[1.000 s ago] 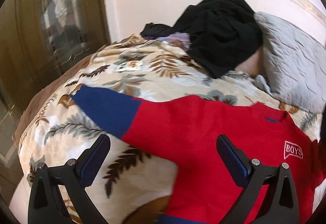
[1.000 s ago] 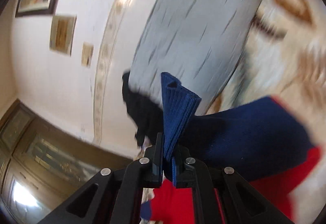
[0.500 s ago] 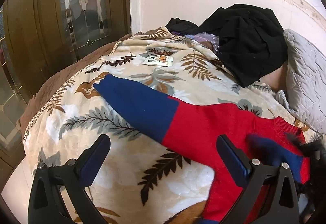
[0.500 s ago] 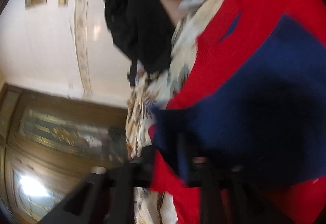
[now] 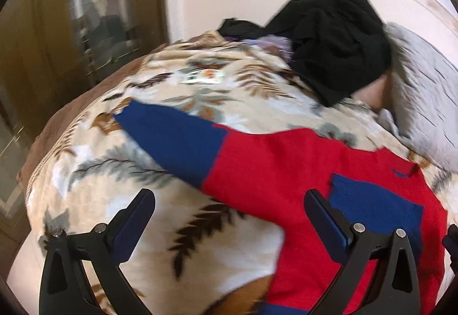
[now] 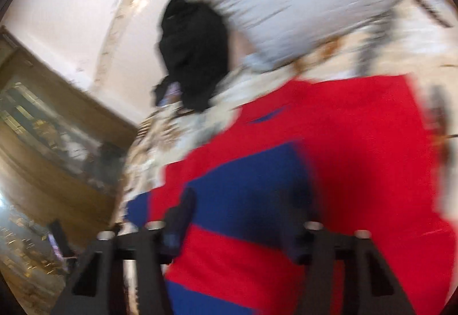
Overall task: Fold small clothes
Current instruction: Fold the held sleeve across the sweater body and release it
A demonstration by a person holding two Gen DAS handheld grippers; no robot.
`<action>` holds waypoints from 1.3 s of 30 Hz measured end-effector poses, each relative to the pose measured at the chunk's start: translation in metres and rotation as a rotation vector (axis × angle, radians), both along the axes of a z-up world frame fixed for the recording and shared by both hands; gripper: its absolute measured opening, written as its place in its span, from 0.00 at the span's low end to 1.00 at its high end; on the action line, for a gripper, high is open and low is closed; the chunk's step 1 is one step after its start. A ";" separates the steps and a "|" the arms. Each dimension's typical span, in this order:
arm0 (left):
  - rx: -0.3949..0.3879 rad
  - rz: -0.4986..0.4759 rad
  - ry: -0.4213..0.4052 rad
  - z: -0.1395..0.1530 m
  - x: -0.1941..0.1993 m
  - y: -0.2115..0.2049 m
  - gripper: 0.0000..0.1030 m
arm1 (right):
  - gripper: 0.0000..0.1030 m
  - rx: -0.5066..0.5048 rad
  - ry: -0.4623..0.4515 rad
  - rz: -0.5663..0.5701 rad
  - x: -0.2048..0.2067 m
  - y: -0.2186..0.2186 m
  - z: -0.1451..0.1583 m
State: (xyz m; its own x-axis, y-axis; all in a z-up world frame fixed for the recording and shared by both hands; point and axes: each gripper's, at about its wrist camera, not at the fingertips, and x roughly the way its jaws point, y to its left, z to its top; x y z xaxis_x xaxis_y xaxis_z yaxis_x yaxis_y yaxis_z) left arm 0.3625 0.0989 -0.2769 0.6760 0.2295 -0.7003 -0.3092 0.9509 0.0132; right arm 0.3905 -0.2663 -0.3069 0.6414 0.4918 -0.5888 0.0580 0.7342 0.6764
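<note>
Sweater (image 5: 274, 166): we see it, red with blue sleeves, lying flat on the blanket (image 5: 171, 91), chest up.
Far sleeve (image 5: 171, 140): stretched out over the blanket, away from the sweater's body.
Near sleeve (image 5: 375, 203): folded across the sweater's chest, its cuff below the collar.
Left gripper (image 5: 229, 217): our tongs are spread wide above the sweater's edge, one finger over bare blanket, the other over red cloth, nothing pinched.
Right gripper (image 6: 243, 226): over the folded sleeve; its jaws have just been closing yet stand apart in our blurred view, and we see no cloth pinched.
Black clothes (image 5: 329, 45): heaped beyond the sweater, at the wall.
Pillow (image 5: 426, 103): grey, beside the black clothes, past the sweater's collar.
</note>
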 end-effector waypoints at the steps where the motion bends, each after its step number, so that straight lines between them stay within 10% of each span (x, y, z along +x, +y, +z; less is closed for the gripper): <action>1: 0.006 -0.023 0.000 0.000 0.001 -0.007 1.00 | 0.36 -0.018 0.022 -0.040 -0.006 -0.021 -0.004; 14: 0.113 -0.220 0.308 -0.078 0.059 -0.099 1.00 | 0.34 0.011 0.172 -0.194 0.012 -0.100 -0.060; 20: 0.092 -0.200 0.247 -0.059 0.055 -0.092 1.00 | 0.38 -0.030 0.117 -0.150 0.009 -0.085 -0.042; 27: 0.044 -0.041 0.182 -0.033 0.042 -0.017 1.00 | 0.38 -0.161 0.180 -0.011 0.006 -0.038 -0.050; 30: 0.006 0.064 0.178 -0.031 0.039 0.035 1.00 | 0.38 -0.063 0.165 0.028 -0.002 -0.033 -0.036; 32: -0.044 0.134 0.180 -0.031 0.038 0.069 1.00 | 0.70 -0.023 0.129 0.035 -0.011 -0.029 -0.025; 39: -0.260 0.260 0.137 -0.042 0.043 0.168 1.00 | 0.72 -0.019 0.033 0.093 -0.027 -0.008 -0.003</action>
